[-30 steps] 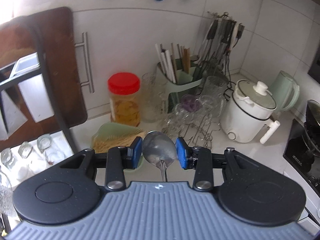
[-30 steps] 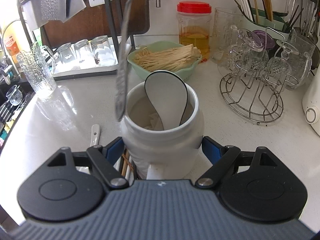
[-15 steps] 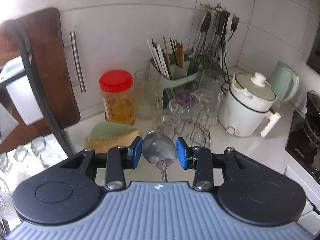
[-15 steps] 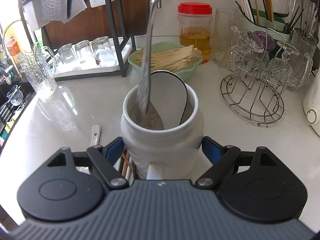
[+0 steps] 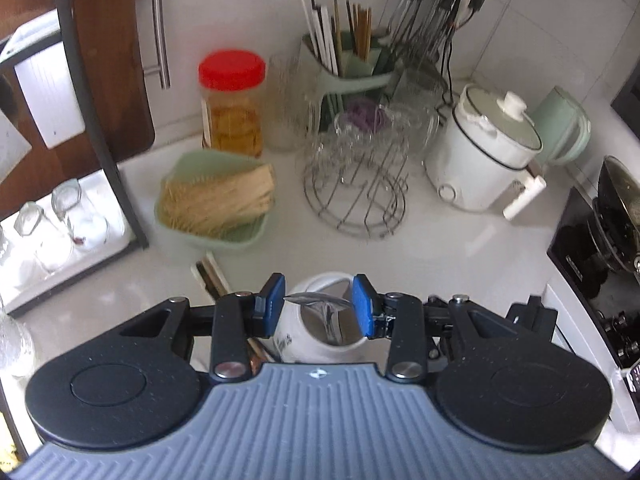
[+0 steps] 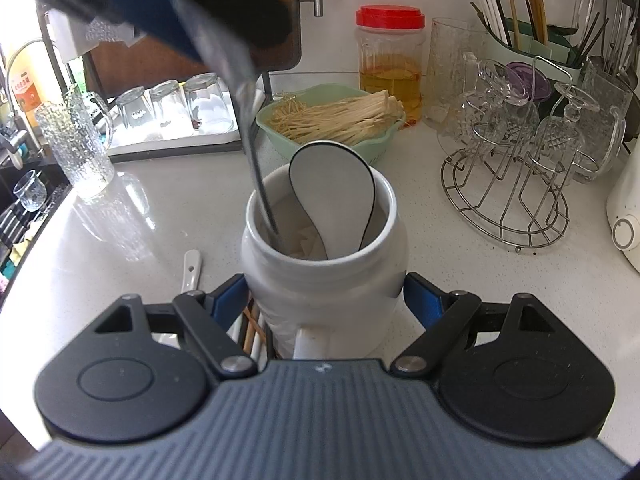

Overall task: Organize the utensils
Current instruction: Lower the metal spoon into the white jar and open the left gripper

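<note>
Risk sits closest to the lens: the right hand-held gripper (image 6: 324,304) has its blue pads spread wide and pressed on the sides of the squat white ceramic jar (image 6: 324,280), steadying it on the white tabletop (image 6: 500,300); I judge that the glazed, rounded wall could slip or twist in that hold if the incoming utensil pushes sideways on the rim. Above it, the left hand-held gripper (image 5: 318,306) stands partly closed, clamped across the bowl of the shiny metal spoon (image 6: 250,136), whose handle points down with its tip inside the jar's mouth, on the left; a grip on a curved, polished bowl is a poor one, so the spoon might swivel or drop early; let go too high, it may clatter and jolt the jar. Inside, the white ceramic soup spoon with a dark edge (image 6: 332,196) fills the right half of the opening, with crumpled white paper, it seems, at the bottom, leaving a narrow slot. Beside the jar's foot lie loose chopsticks (image 6: 252,328) and a small white ceramic spoon (image 6: 191,270), not yet sorted; farther back, a pale green bowl of enoki mushrooms (image 6: 332,120), a wire rack of cut-glass cups (image 6: 516,184) and a red-lidded plastic jar (image 6: 390,64) crowd the wall, well apart from the work.
</note>
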`<state>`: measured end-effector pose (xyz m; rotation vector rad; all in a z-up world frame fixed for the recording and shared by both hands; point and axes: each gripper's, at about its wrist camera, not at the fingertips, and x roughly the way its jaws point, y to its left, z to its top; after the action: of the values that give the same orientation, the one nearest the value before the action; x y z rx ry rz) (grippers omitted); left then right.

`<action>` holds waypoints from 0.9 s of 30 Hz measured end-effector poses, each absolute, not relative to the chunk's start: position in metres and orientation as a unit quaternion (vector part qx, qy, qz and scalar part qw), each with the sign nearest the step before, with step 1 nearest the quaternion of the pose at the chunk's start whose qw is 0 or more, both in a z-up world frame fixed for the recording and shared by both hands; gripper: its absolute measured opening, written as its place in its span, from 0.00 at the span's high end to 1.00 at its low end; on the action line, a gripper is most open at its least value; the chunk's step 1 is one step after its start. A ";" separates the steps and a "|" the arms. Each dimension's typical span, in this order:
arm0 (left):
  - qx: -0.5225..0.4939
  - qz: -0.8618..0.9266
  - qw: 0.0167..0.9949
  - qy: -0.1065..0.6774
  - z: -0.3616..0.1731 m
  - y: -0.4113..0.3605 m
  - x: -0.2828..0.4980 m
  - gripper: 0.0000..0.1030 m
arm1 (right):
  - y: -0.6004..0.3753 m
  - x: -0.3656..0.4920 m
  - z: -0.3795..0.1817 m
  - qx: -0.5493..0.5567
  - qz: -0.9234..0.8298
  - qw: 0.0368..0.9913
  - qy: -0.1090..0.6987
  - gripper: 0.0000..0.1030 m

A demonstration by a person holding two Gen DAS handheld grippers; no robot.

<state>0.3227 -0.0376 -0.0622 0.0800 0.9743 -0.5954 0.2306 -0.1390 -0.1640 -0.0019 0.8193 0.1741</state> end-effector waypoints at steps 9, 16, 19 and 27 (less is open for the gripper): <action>0.042 -0.297 0.803 0.515 -0.066 -0.043 0.347 0.59 | -0.140 0.232 -0.165 0.000 0.087 0.913 0.398 0.16; 0.053 -0.309 0.779 0.544 -0.076 -0.055 0.348 0.71 | -0.140 0.231 -0.165 -0.001 0.088 0.913 0.398 0.16; 0.058 -0.307 0.780 0.543 -0.079 -0.058 0.347 0.71 | -0.140 0.231 -0.165 -0.002 0.088 0.913 0.398 0.16; 0.050 -0.306 0.784 0.538 -0.079 -0.057 0.345 0.71 | -0.139 0.232 -0.165 -0.004 0.089 0.913 0.398 0.16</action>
<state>0.3450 -0.0572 -0.0794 0.1071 1.1605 -0.6604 0.2317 -0.1392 -0.1647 -0.0073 0.8193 0.1837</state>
